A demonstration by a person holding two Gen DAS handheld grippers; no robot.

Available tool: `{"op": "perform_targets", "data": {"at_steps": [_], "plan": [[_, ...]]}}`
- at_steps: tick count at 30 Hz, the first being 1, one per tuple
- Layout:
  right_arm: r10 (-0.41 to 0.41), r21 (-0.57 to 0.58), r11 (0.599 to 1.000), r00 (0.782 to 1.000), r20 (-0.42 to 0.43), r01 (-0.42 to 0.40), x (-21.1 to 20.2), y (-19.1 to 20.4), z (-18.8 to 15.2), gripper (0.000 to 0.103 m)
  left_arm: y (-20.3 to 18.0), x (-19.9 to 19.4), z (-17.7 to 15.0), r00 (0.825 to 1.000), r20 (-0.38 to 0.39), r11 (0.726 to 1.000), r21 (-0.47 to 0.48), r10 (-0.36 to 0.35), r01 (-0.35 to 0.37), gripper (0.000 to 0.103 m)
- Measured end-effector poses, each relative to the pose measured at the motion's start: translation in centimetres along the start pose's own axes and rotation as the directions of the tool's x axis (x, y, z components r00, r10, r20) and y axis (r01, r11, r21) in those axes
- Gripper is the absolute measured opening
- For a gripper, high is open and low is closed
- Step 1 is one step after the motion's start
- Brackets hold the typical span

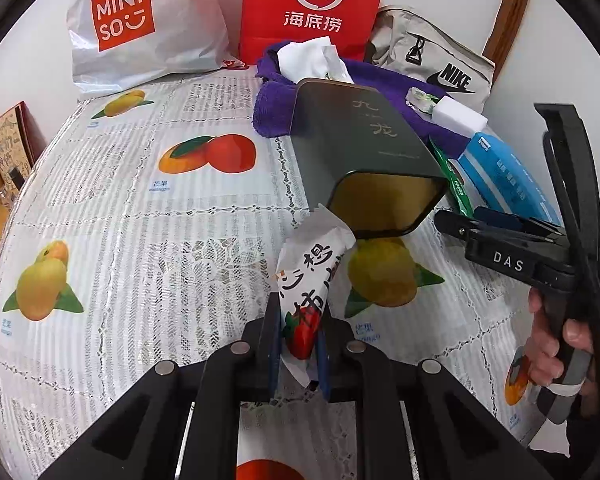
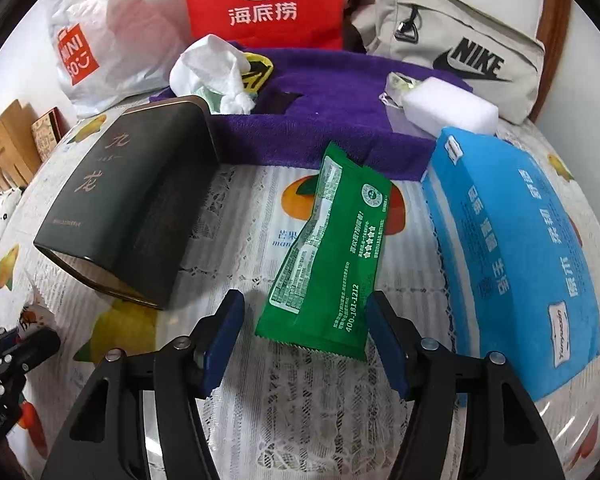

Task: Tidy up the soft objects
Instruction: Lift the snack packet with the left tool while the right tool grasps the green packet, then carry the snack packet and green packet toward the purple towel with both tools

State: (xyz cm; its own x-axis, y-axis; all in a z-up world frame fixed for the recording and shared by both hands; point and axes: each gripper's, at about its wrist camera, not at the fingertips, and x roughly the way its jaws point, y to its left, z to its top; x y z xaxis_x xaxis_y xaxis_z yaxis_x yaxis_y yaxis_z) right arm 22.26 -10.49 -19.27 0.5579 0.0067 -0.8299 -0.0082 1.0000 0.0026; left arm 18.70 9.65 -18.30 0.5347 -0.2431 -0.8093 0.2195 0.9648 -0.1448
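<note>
My left gripper is shut on a white snack packet with a strawberry print, held just in front of the open mouth of a dark green tin that lies on its side. My right gripper is open, its fingers on either side of the near end of a green snack packet lying flat on the table. It also shows in the left wrist view at the right. The tin lies to the left of the green packet.
A purple towel at the back carries crumpled white tissue and a white sponge block. A blue tissue pack lies right. A Miniso bag, red Haidilao bag and Nike pouch stand behind.
</note>
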Motion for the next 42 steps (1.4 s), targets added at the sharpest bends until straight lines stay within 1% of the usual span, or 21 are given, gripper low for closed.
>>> {"op": "perform_targets", "data": {"at_steps": [1, 2, 4, 5, 6, 7, 8, 9, 10, 13, 16, 22, 25, 27, 30, 34, 42], "plan": [[0.0, -0.002, 1.0, 1.0, 0.005, 0.0, -0.1, -0.2, -0.1, 0.055, 0.0, 0.0, 0.0, 1.0, 0.001, 1.0, -0.002, -0.002, 0.002, 0.015], [-0.002, 0.001, 1.0, 1.0, 0.006, 0.002, -0.2, -0.5, -0.1, 0.048, 0.0, 0.0, 0.0, 1.0, 0.001, 1.0, -0.002, -0.004, 0.004, 0.015], [-0.007, 0.006, 1.0, 1.0, 0.0, 0.007, -0.4, -1.1, 0.0, 0.031, 0.1, 0.0, 0.0, 1.0, 0.003, 1.0, -0.005, -0.005, 0.005, 0.015], [-0.015, 0.009, 1.0, 1.0, -0.004, 0.015, -0.5, -1.6, 0.0, 0.02, 0.1, 0.0, 0.0, 1.0, 0.001, 1.0, -0.008, -0.006, 0.006, 0.015], [-0.009, 0.007, 1.0, 1.0, -0.008, 0.009, -0.6, -1.8, -0.1, 0.016, 0.0, -0.1, 0.0, 1.0, 0.002, 1.0, -0.01, -0.006, 0.006, 0.015], [-0.001, 0.0, 1.0, 1.0, -0.011, 0.001, -0.6, -2.1, -0.1, 0.013, -0.1, -0.1, -0.1, 1.0, 0.002, 1.0, -0.01, -0.006, 0.006, 0.015], [0.004, -0.007, 1.0, 1.0, -0.014, -0.004, -0.8, -2.3, -0.4, 0.007, -0.1, -0.2, -0.1, 1.0, 0.002, 1.0, -0.01, -0.005, 0.005, 0.015], [0.017, -0.011, 1.0, 1.0, -0.019, -0.017, -1.0, -2.4, -0.5, 0.006, -0.1, -0.3, -0.2, 1.0, 0.002, 1.0, -0.011, -0.001, 0.001, 0.015], [0.044, -0.016, 0.999, 0.999, -0.027, -0.045, -1.3, -2.6, -0.9, 0.006, -0.2, -0.4, -0.4, 1.0, 0.002, 1.0, -0.01, 0.002, -0.002, 0.015], [0.041, -0.05, 0.998, 0.999, -0.032, -0.042, -2.4, -2.7, -2.0, 0.005, -0.5, -0.8, -0.8, 1.0, 0.001, 1.0, -0.012, 0.008, -0.008, 0.015], [0.072, -0.055, 0.996, 0.996, -0.046, -0.074, -3.9, -3.6, -3.6, 0.005, -0.9, -1.2, -1.3, 1.0, -0.001, 1.0, -0.018, 0.023, -0.024, 0.015], [0.113, -0.073, 0.99, 0.991, -0.068, -0.118, -7.2, -5.4, -7.6, 0.005, -2.8, -2.2, -3.0, 1.0, 0.009, 1.0, -0.006, 0.009, -0.009, 0.015], [0.128, -0.073, 0.989, 0.991, -0.047, -0.131, -8.9, -6.6, -9.6, 0.005, -3.8, -2.4, -3.6, 1.0, 0.007, 1.0, -0.014, -0.005, 0.005, 0.015], [0.133, -0.07, 0.988, 0.991, -0.028, -0.135, -9.8, -7.3, -10.2, 0.005, -4.3, -2.7, -3.8, 1.0, 0.015, 1.0, -0.017, -0.019, 0.019, 0.015], [0.137, -0.066, 0.988, 0.991, 0.01, -0.136, -10.9, -8.3, -10.7, 0.005, -5.2, -3.2, -3.9, 0.999, 0.029, 1.0, -0.01, -0.02, 0.02, 0.015], [0.141, -0.047, 0.989, 0.989, 0.033, -0.139, -11.9, -9.7, -11.1, 0.005, -5.6, -3.9, -3.7, 0.999, 0.045, 1.0, -0.014, -0.022, 0.023, 0.015], [0.091, -0.022, 0.996, 0.995, 0.046, -0.09, -12.6, -12.4, -12.0, 0.005, -5.9, -4.9, -3.9, 0.999, 0.054, 0.999, -0.051, -0.008, 0.011, 0.015]]}}
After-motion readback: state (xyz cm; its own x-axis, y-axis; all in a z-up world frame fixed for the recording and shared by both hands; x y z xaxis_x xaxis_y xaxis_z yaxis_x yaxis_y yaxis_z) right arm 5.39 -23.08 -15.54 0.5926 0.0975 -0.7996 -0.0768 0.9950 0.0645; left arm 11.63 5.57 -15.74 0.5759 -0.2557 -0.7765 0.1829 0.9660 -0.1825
